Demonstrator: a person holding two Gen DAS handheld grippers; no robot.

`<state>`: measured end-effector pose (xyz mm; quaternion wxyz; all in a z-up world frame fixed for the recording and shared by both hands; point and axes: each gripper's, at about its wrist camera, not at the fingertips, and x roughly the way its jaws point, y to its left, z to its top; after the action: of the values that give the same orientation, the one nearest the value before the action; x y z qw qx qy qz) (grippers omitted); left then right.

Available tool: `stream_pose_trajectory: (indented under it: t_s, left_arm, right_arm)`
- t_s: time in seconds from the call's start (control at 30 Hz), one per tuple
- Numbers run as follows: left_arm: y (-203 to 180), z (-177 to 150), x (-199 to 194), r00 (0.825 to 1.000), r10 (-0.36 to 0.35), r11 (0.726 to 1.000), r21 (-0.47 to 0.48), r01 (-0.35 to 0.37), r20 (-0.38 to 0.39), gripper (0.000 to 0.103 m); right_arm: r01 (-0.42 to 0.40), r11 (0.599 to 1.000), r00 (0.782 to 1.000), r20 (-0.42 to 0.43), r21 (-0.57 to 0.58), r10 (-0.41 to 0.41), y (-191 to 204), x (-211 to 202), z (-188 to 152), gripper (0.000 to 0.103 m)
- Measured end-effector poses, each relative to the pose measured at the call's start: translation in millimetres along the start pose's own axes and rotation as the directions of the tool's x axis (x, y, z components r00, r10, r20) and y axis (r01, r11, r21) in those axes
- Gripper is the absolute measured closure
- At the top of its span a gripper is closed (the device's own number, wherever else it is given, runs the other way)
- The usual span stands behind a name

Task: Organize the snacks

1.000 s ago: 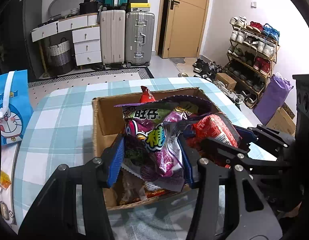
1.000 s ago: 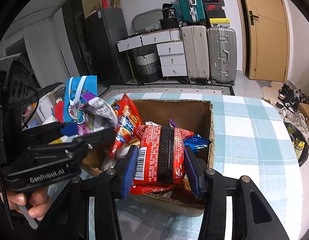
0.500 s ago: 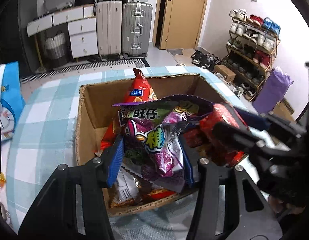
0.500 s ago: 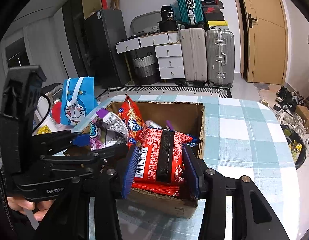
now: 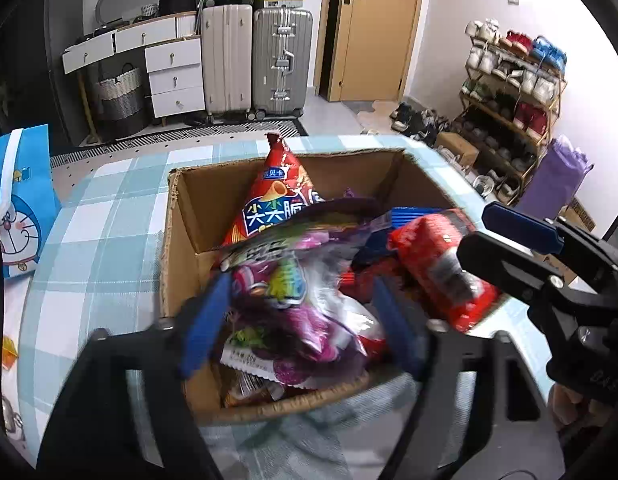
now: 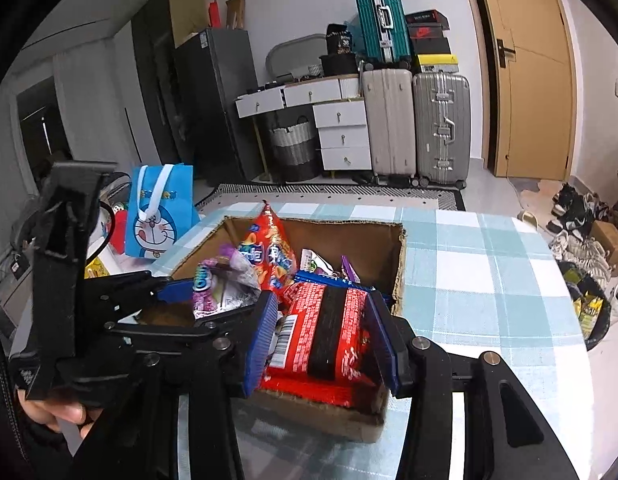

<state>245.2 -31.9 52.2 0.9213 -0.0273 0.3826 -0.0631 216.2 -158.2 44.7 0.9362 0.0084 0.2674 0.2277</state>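
We see left gripper [image 5: 301, 320] clamped on purple snack bag [image 5: 297, 304] over near part of cardboard box [image 5: 189, 216]; right gripper [image 6: 323, 340] clamped on red snack packet [image 6: 329, 332] over box's near right corner; red cone-snack bag [image 5: 277, 196] upright inside, toward far side; box on checked tablecloth [image 6: 469, 280]; blue cartoon bag [image 6: 157, 212] far left.

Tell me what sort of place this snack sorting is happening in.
Most likely a lived-in home, near the entrance: a shoe rack full of shoes beside a wooden door, upright suitcases against the wall, and a checked tablecloth under the cardboard box of snacks.
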Motion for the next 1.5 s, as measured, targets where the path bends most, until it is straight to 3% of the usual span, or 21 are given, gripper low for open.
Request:
stream_pose_trajectory:
  t_s: [0.07, 0.17, 0.3, 0.33, 0.37, 0.63, 0.8, 0.93, 1.37, 1.5]
  left_arm:
    - [2.0, -2.2, -9.1, 1.000, 0.014, 1.000, -0.003, -0.014, 0.027, 0.017]
    - [2.3, -9.3, -21.1, 0.999, 0.013, 1.000, -0.004, -0.013, 0.048, 0.014]
    - [12.0, -23.2, -39.2, 0.997, -0.001, 1.000, -0.010, 0.002, 0.074, 0.014]
    - [14.5, -28.5, -47.6, 0.996, -0.005, 1.000, -0.010, 0.006, 0.086, 0.012]
    - [16.7, -32.6, -52.7, 0.996, -0.001, 1.000, -0.012, 0.002, 0.094, 0.001]
    - [33.4, -67.4, -89.6, 0.986, -0.002, 0.998, -0.059, 0.012, 0.164, 0.001]
    - [42.4, -82.6, -102.0, 0.981, 0.035, 0.996, -0.090, -0.018, 0.190, 0.001]
    - [43.9, -94.7, -107.8, 0.978, 0.043, 0.996, -0.080, -0.027, 0.206, 0.001]
    - [37.3, -128.3, -117.1, 0.941, 0.060, 0.998, -0.045, -0.047, 0.333, 0.001]
    - [38.5, -131.8, -111.4, 0.942, 0.074, 0.997, -0.039, -0.065, 0.328, 0.001]
  right_arm:
    - [0.005, 1.000, 1.000, 0.017, -0.002, -0.005, 0.8, -9.3, -2.2, 0.048]
    - [0.014, 1.000, 0.999, 0.041, 0.004, -0.014, -0.2, -22.3, -5.4, 0.024]
    - [0.010, 1.000, 0.998, 0.055, -0.005, -0.010, 3.0, -35.1, -11.8, 0.006]
    - [0.015, 1.000, 0.998, 0.059, -0.007, -0.014, 4.2, -38.0, -14.2, 0.004]
    - [0.017, 1.000, 0.998, 0.062, -0.009, -0.016, 5.4, -40.2, -16.7, 0.001]
    - [0.021, 1.000, 0.997, 0.075, -0.012, -0.020, 12.4, -51.2, -38.7, 0.001]
    - [-0.001, 1.000, 0.996, 0.092, 0.004, 0.001, 14.3, -56.9, -50.2, 0.001]
    - [-0.009, 1.000, 0.993, 0.120, -0.007, 0.010, 15.6, -63.7, -61.6, 0.001]
    - [-0.022, 0.999, 0.980, 0.196, -0.047, 0.031, 18.6, -80.4, -82.4, 0.000]
    - [-0.029, 0.999, 0.978, 0.204, -0.044, 0.038, 17.5, -80.9, -85.0, 0.000]
